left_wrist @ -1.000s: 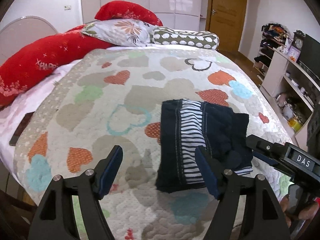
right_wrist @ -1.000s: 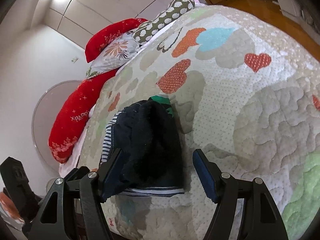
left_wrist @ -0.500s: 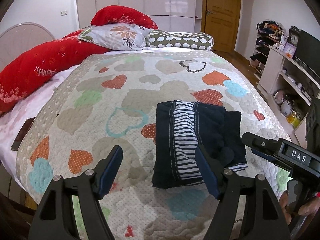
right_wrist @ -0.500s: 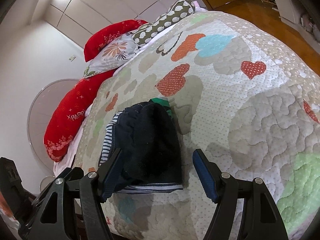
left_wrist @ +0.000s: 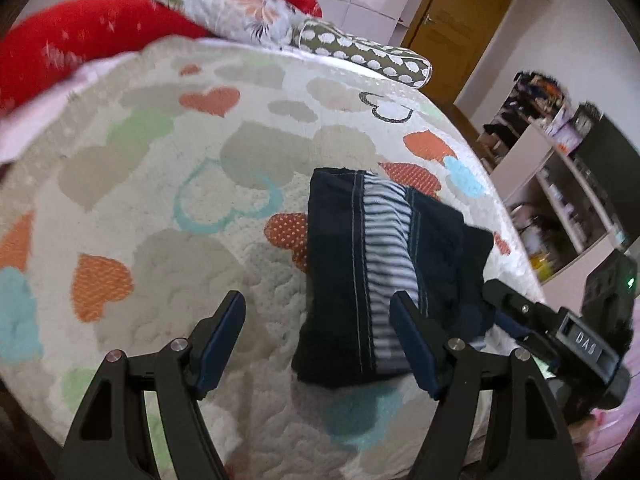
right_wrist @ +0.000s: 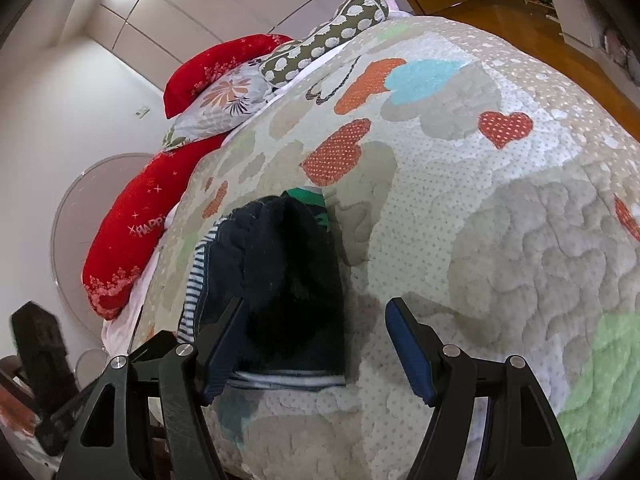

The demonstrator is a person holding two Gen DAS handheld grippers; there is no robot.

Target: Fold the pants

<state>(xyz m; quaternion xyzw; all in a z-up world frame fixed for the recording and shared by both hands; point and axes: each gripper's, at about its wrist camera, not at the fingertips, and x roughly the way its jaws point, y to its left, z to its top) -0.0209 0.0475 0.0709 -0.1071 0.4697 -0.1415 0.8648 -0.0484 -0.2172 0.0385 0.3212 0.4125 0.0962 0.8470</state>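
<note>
The dark navy pants (left_wrist: 380,264) with a striped white-and-blue panel lie folded into a small bundle on the heart-patterned quilt (left_wrist: 168,208), near the bed's front edge. They also show in the right wrist view (right_wrist: 280,280). My left gripper (left_wrist: 320,344) is open and empty, hovering just short of the bundle's near edge. My right gripper (right_wrist: 308,344) is open and empty at the bundle's right side; it shows in the left wrist view (left_wrist: 560,332) too.
Red bolsters (left_wrist: 80,36), a floral pillow (left_wrist: 240,12) and a spotted bolster (left_wrist: 368,56) line the head of the bed. Open shelves (left_wrist: 560,184) and a wooden door (left_wrist: 452,24) stand to the right. The quilt (right_wrist: 500,220) stretches bare to the right of the pants.
The left wrist view has tilted and moved a little closer to the pants. The right gripper has barely moved. The pants lie as before, and both grippers stay open.
</note>
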